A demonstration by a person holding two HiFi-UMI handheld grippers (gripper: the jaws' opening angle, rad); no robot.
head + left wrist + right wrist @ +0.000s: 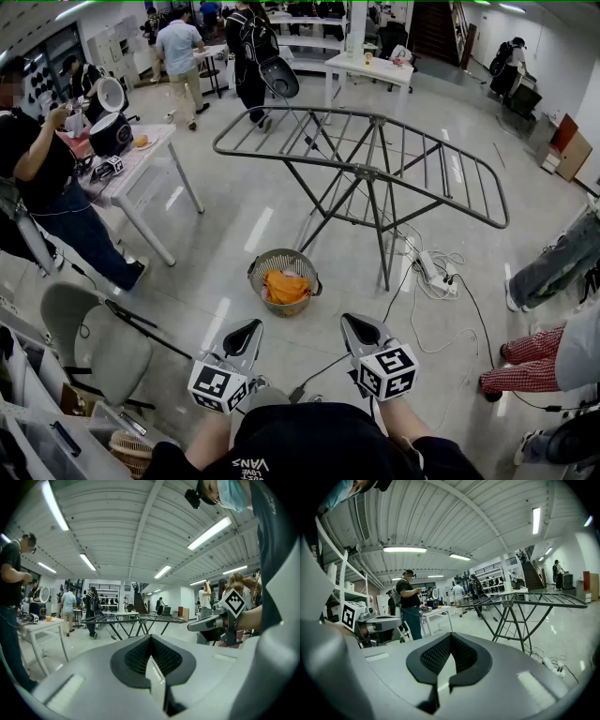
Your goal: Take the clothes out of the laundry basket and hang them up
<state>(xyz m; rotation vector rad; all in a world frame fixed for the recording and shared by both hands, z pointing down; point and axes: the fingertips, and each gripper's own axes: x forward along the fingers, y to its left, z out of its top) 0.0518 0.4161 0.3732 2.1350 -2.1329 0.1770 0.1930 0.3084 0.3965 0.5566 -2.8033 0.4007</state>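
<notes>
The person is holding both grippers low in front of the body, side by side and apart, each pointing forward over the floor. The left gripper [250, 327] is showing its fingers [136, 657] clenched together, with nothing between them. The right gripper [351, 324] is doing the same, its fingers [434, 656] pressed shut on nothing.

The laundry basket [257, 269], round and woven, is sitting on the floor just ahead of the two grippers and roughly midway between them. An orange garment [284, 287] is lying crumpled inside it, with a paler piece peeking out at the far rim.

The drying rack [361, 171] is standing unfolded beyond the basket, its crossed legs coming down near the basket's right side. A white power strip [437, 273] with loose cables is lying on the floor to the right of those legs.

At the left, a person in black is standing at a white bench [142, 161], and a grey chair [92, 339] is standing nearer the camera.
</notes>
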